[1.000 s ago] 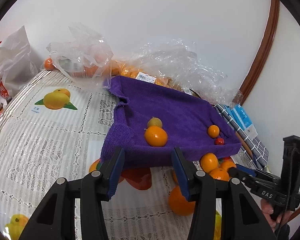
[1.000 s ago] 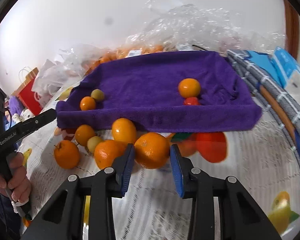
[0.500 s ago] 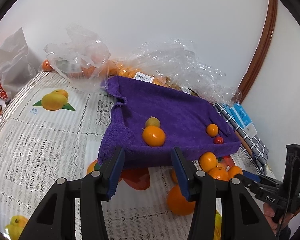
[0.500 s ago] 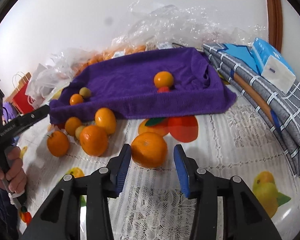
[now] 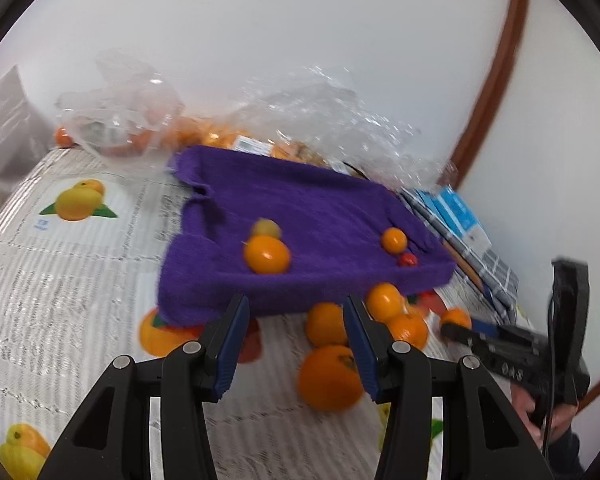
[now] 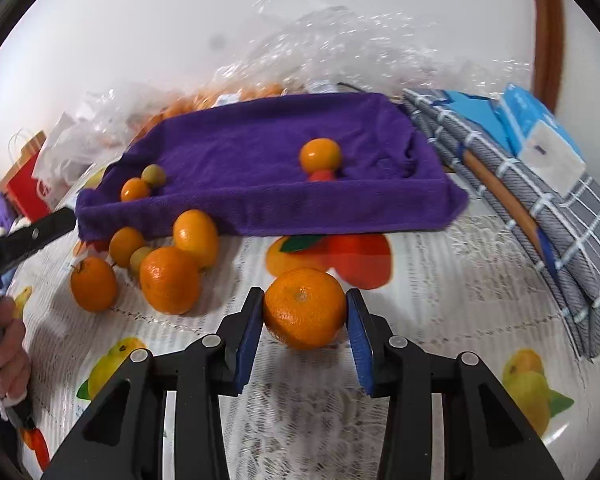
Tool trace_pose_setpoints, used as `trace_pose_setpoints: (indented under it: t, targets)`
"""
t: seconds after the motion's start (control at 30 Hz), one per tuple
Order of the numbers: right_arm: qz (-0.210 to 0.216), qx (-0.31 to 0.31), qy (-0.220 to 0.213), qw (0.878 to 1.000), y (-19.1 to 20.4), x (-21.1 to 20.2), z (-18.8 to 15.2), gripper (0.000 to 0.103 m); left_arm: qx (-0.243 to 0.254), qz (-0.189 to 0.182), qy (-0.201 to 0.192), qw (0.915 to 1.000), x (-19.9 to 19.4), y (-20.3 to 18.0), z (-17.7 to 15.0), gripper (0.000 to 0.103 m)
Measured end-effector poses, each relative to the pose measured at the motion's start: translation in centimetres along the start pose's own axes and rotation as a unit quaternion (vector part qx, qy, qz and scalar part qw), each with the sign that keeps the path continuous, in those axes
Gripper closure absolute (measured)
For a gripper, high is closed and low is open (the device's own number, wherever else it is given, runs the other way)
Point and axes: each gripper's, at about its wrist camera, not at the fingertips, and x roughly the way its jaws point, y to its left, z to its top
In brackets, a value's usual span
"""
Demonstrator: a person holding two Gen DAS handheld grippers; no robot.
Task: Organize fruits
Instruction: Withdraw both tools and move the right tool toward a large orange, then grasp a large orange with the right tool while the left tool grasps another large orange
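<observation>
The right gripper [image 6: 305,316] was closed on a large orange [image 6: 305,307], its blue pads [image 6: 249,330] pressed against the fruit's two sides, with the stem dimple facing up toward the camera. Whether the orange was lifted off the lace tablecloth [image 6: 440,280] or resting on it could not be told. Ahead of that gripper and to its left lay a loose cluster of oranges [image 6: 170,280] on the cloth, touching one another, with a small yellow-green fruit [image 6: 139,258] tucked among them. Farther ahead sat the tray lined with a purple towel [image 6: 260,152]; inside it, a small orange [image 6: 320,155] rested against a red fruit [image 6: 322,176] toward the right, and another small orange [image 6: 135,189] sat beside a greenish fruit [image 6: 153,175] in the near left corner. To the right of the tray lay a folded checked cloth [image 6: 540,200] with a blue packet [image 6: 540,136] on it. The left gripper [image 5: 296,340] was spread wide with nothing between its fingers, poised over the tablecloth just short of the towel's near edge [image 5: 300,216]. A large orange [image 5: 329,378] lay just beside its right finger, with more oranges [image 5: 384,302] beyond. Crumpled clear plastic bags [image 5: 332,120] with oranges inside lay behind the tray against the wall.
</observation>
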Motion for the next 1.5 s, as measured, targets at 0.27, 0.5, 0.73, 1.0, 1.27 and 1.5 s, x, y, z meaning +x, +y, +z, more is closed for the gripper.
trace_pose_setpoints:
  t: [0.27, 0.5, 0.73, 1.0, 1.27, 1.5]
  targets:
    - [-0.006, 0.027, -0.014, 1.0, -1.1, -0.4, -0.1, 0.062, 0.029, -0.04, 0.029, 0.9983, -0.5, -2.0, -1.7, 0.045]
    - [-0.002, 0.031, -0.022, 0.999, -1.2, -0.8, -0.1, 0.062, 0.03, -0.028, 0.083, 0.9957, 1.2, -2.2, -2.4, 0.047]
    - [-0.015, 0.021, -0.005, 1.0, -0.7, -0.2, -0.1, 0.062, 0.031, -0.021, 0.111, 0.9931, 2.3, -2.2, -2.6, 0.05]
    - [-0.036, 0.027, 0.011, 0.999, -0.8, 0.6, 0.0, 0.062, 0.022, -0.015, 0.109, 0.9937, 2.4, -1.9, -2.5, 0.061]
    - [-0.027, 0.033, 0.009, 0.999, -0.8, 0.5, 0.0, 0.062, 0.013, -0.021, 0.108, 0.9939, 2.4, -1.6, -2.4, 0.061]
    - [-0.022, 0.042, -0.005, 0.999, -1.3, -0.1, -0.2, 0.062, 0.029, -0.024, 0.088, 0.9954, 1.5, -2.3, -2.4, 0.062]
